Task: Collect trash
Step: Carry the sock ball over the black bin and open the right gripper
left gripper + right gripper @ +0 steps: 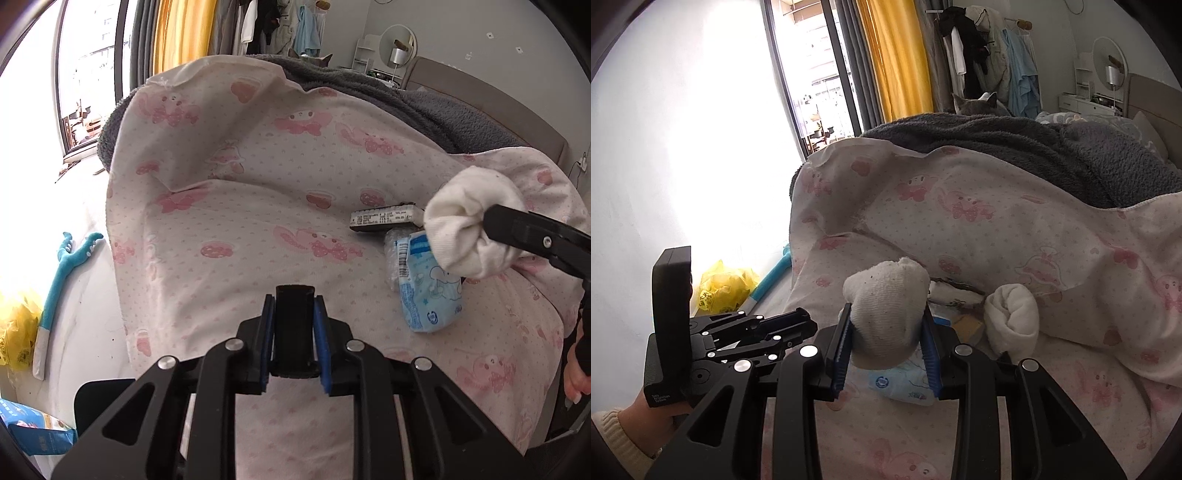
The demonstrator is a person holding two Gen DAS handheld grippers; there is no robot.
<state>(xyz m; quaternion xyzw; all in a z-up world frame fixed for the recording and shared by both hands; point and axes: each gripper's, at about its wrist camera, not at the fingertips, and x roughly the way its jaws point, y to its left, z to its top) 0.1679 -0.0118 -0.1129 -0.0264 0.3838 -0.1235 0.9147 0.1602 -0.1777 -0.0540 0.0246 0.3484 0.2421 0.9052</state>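
The left gripper [294,325] has its fingers [266,332] pinching a flat black object [294,328] that stands upright between the blue pads, its long axis running away from the camera; what it is cannot be told. In the right wrist view the same gripper [798,325] appears from the side, held by a hand [646,417] in a cream sleeve.

The right gripper [886,350] has its fingers [842,350] clamped on a rolled white sock [886,306], whose rounded end sticks up and forward past the fingertips, above the bed [258,229]. A second rolled white bundle [1012,321] lies on the pink-printed cover just to its right.

Below the held sock lies a blue-and-white tissue pack [428,291] with a cartoon print; its long axis runs toward the near edge of the bed, and its writing is too small to read. Beside it sit a crinkled clear wrapper [393,254] and a dark flat box [384,219] with a white label, text illegible. A grey blanket [1034,147] covers the far side, and only a cat's ears [975,101] show behind it. A yellow bag [726,286] lies on the floor.
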